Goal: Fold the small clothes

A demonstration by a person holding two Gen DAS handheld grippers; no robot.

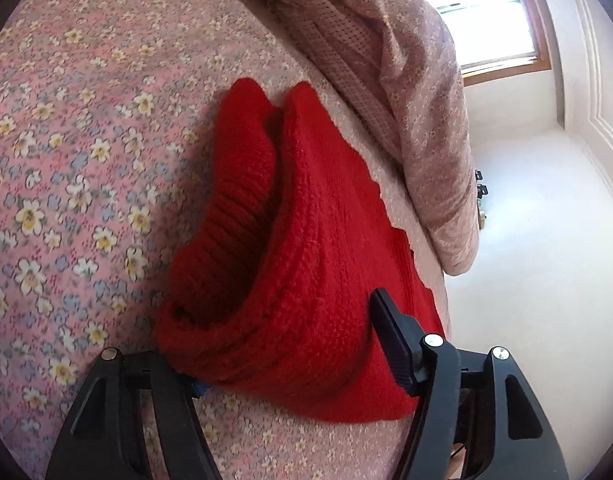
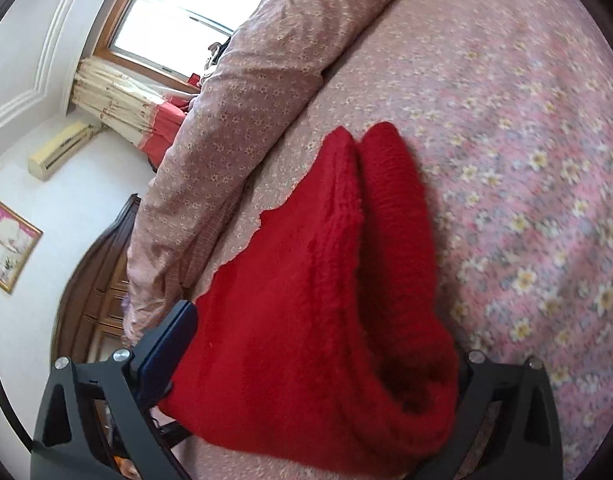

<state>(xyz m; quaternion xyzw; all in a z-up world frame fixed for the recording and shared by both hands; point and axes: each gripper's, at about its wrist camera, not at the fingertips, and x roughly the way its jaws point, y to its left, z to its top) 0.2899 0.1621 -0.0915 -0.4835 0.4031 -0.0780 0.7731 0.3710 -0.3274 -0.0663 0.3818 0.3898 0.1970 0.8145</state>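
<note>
Red knit on a pink flowered bed

The ribbed knitted woollen garment (image 1: 306, 240) is a solid bright red, without print. The cotton bedsheet (image 1: 86, 140) under it is pink, scattered with white-and-yellow flowers and small grey-blue ones. The rumpled quilt (image 2: 234, 92) along the bed's far edge is a duller dusty pink with tiny pale flowers. Both grippers' plastic fingers (image 1: 390, 336) are black, with silver screw heads.

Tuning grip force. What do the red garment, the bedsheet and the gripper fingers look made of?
Red garment: chunky knit, likely wool or acrylic; ribbed rows and fuzzy surface show.
Bedsheet: thin woven cloth, probably cotton, matte, with printed flowers.
Left gripper fingers: black hard plastic, matte, with metal screws; the pad looks ribbed, maybe rubber.
</note>
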